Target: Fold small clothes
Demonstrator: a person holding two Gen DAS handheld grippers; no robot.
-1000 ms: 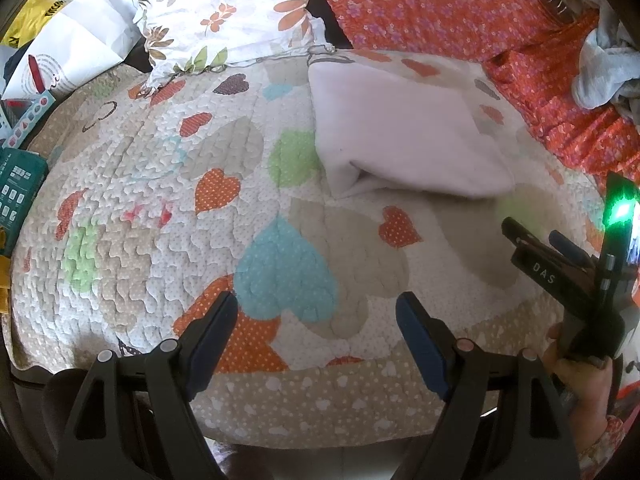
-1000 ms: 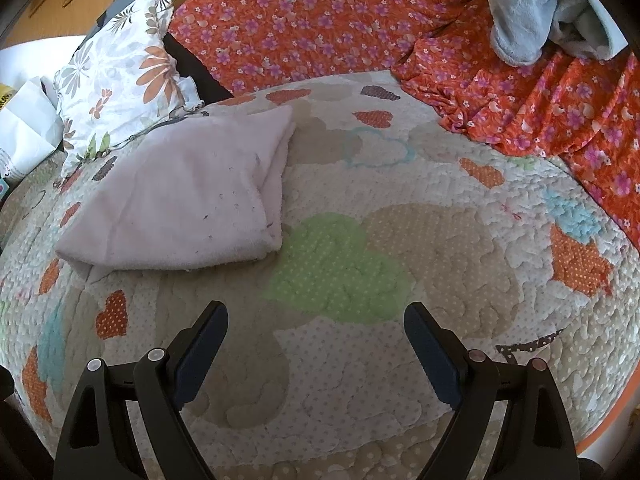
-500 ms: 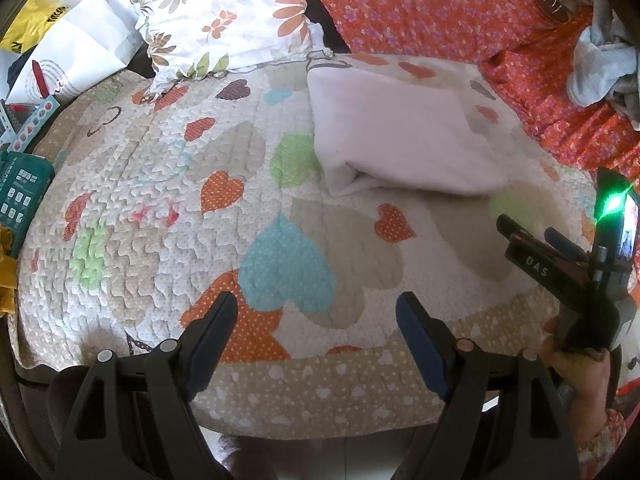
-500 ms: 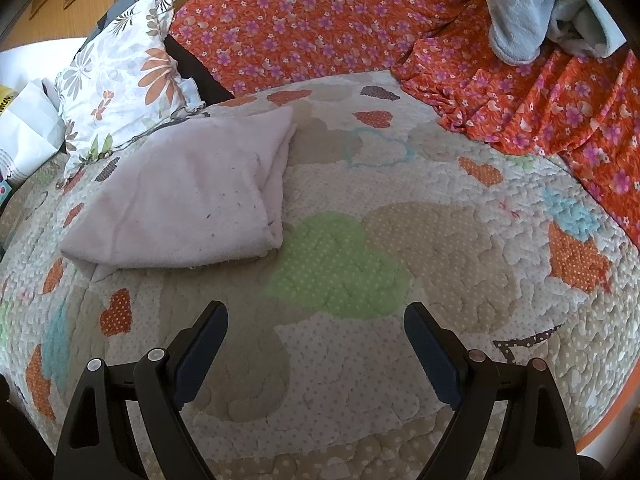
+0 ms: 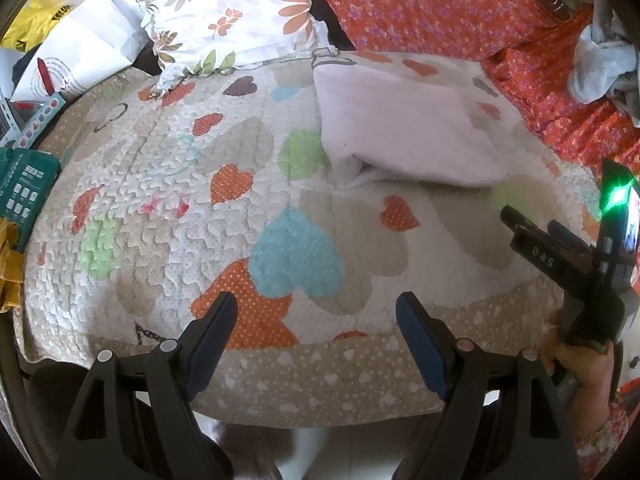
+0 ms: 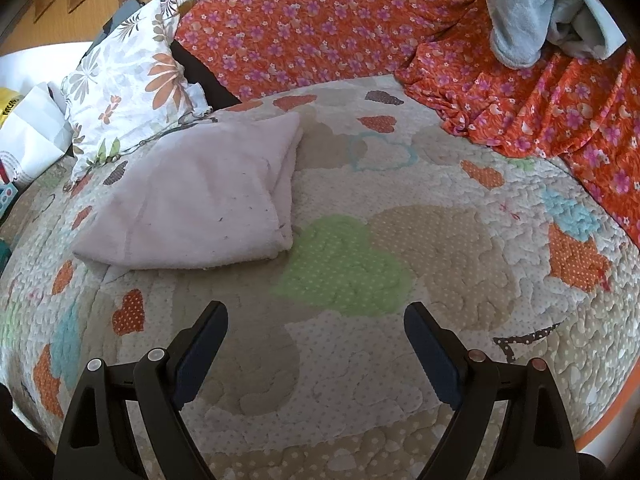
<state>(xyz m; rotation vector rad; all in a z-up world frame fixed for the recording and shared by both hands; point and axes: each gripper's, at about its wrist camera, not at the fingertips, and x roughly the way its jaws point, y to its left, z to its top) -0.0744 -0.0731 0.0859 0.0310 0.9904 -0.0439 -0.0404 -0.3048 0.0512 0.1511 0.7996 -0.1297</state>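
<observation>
A folded pale pink cloth (image 5: pixel 404 128) lies on a heart-patterned quilt (image 5: pixel 240 216), far of both grippers; it also shows in the right wrist view (image 6: pixel 200 204). My left gripper (image 5: pixel 316 320) is open and empty, held over the quilt's near edge. My right gripper (image 6: pixel 316 336) is open and empty, above the quilt (image 6: pixel 360 360) and short of the cloth. The right gripper also shows from the side in the left wrist view (image 5: pixel 532 240), held in a hand.
A floral pillow (image 6: pixel 128 88) sits behind the cloth. An orange floral sheet (image 6: pixel 360 20) covers the back and right. A grey-blue garment pile (image 6: pixel 536 12) lies far right. Bags and boxes (image 5: pixel 48 60) stand at the left.
Both grippers have drawn back slightly from the cloth, still open. The folded cloth has not moved.
</observation>
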